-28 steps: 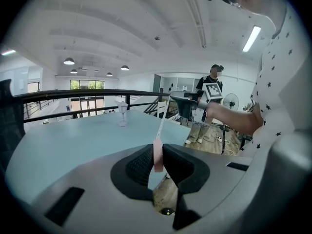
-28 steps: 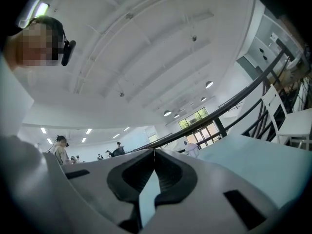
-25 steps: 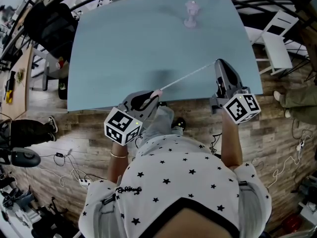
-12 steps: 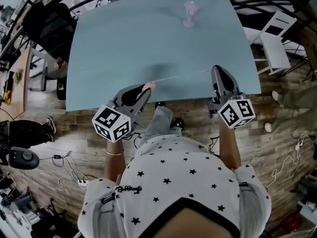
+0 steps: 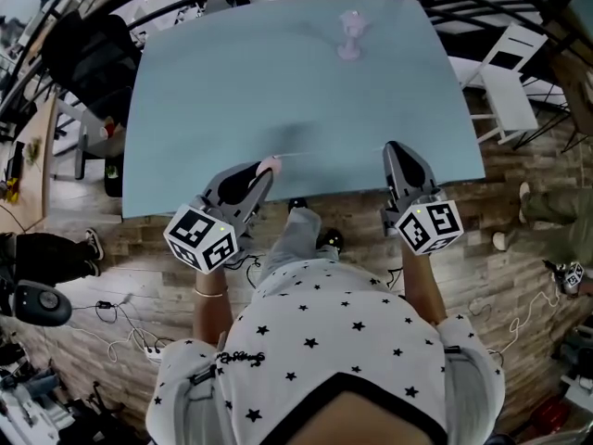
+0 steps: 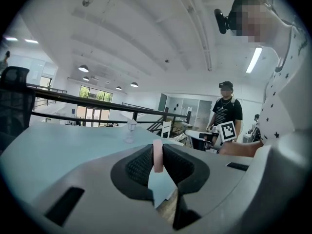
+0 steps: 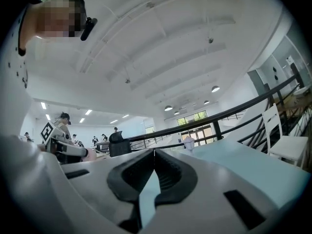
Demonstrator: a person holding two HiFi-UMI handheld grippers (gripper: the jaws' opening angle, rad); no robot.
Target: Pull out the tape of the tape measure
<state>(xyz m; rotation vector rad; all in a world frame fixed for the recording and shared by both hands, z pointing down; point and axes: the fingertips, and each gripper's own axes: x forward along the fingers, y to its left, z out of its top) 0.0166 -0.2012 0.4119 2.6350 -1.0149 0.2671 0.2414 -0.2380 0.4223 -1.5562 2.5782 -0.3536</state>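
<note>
1. Currently the pink round tape measure (image 6: 157,155) sits clamped in the left gripper (image 5: 263,169). It stands on edge, with its flat faces against the two ribbed pads, just above the near edge of the light blue table (image 5: 204,91).
2. A thin white tape (image 5: 329,151) runs out of it across the head view. Its long axis is nearly level, left to right, roughly parallel to the table's near edge, and its far end meets the tips of the right gripper (image 5: 389,148).
3. The right gripper's jaws are pressed fully together on that tape end. The strip is too thin to make out in the right gripper view.
4. Print: the cube on each gripper shows black-and-white square marker patterns only. A small black script on the white star-print shirt (image 5: 334,341) is too small to read.
5. On the table, a small translucent goblet-shaped object (image 5: 349,35) stands at the far end, well apart from the tape.
6. Around the table:
   - white chair (image 5: 508,86) off the right edge
   - black office chair (image 5: 88,49) off the left corner
   - black metal railing (image 6: 97,103) behind the table
   - wood-plank floor (image 5: 519,258) with loose cables
7. Background of the left gripper view: a person in a black T-shirt (image 6: 226,112) stands beyond the table.
</note>
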